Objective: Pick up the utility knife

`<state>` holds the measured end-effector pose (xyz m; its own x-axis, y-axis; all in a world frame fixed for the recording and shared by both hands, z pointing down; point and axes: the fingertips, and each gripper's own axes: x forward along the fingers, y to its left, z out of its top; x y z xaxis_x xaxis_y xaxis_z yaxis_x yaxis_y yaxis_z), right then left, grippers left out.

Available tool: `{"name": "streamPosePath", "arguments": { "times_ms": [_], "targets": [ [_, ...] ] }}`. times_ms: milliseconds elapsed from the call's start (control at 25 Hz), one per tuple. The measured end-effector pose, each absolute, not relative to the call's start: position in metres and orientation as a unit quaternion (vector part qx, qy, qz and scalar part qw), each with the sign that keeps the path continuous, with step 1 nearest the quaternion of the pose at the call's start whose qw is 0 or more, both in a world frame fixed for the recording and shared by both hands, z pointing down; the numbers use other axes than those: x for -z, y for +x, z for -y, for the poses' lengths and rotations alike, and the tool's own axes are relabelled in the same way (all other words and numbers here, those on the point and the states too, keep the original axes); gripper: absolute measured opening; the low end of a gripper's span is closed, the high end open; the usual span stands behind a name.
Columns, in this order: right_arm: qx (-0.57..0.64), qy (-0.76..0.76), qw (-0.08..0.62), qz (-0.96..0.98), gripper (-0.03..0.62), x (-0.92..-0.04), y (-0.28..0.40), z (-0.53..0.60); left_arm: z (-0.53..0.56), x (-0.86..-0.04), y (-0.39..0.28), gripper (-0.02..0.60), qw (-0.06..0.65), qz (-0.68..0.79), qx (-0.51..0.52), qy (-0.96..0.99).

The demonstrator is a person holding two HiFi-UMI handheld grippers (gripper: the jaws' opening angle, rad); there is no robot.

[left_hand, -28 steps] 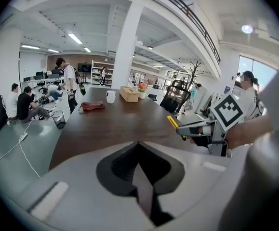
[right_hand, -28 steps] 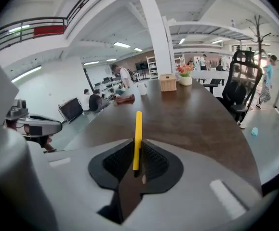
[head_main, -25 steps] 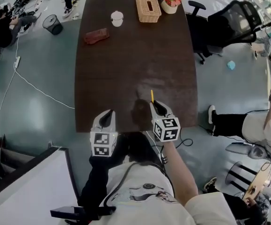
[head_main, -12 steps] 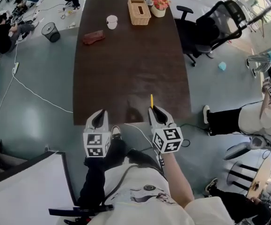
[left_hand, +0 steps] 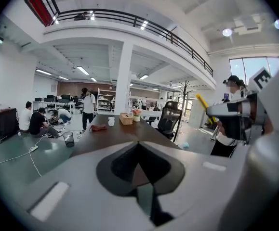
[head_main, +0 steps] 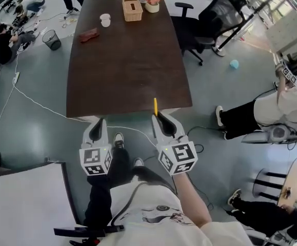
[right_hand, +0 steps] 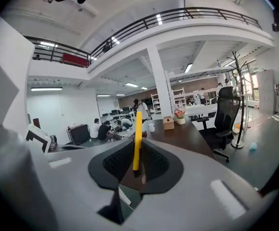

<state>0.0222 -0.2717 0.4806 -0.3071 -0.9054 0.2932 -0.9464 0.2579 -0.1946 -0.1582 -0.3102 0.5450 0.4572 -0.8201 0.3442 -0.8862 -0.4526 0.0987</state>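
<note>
Right gripper (head_main: pixel 159 116): you had its jaws clamped on the yellow utility knife (head_main: pixel 155 105) | knife held in the air by the table's (head_main: pixel 122 60) near edge | left gripper (head_main: pixel 98 122): jaws together, empty

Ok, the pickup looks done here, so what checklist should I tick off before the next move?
1. Utility knife clamped in the right gripper: ok, it stands upright between the pads.
2. Knife lifted off the table: ok, it is held in the air near the table's near edge.
3. Left gripper free: ok, jaws together with nothing between them.
4. Blade retracted: cannot tell.
5. Cup and basket clear of both grippers: ok, they are at the far end.
</note>
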Motion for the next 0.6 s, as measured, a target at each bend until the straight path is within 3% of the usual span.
{"name": "streamPosePath", "arguments": {
  "times_ms": [280,600],
  "targets": [
    [-0.159,0.581,0.037,0.797,0.051,-0.455,0.020,0.213,0.251,-0.507,-0.162,-0.002,0.112,0.505,-0.109,0.849],
    [-0.163,0.575,0.055,0.800,0.051,-0.465,-0.004,0.172,0.205,-0.521,-0.191,-0.002,0.127,0.510,-0.111,0.843]
  ]
}}
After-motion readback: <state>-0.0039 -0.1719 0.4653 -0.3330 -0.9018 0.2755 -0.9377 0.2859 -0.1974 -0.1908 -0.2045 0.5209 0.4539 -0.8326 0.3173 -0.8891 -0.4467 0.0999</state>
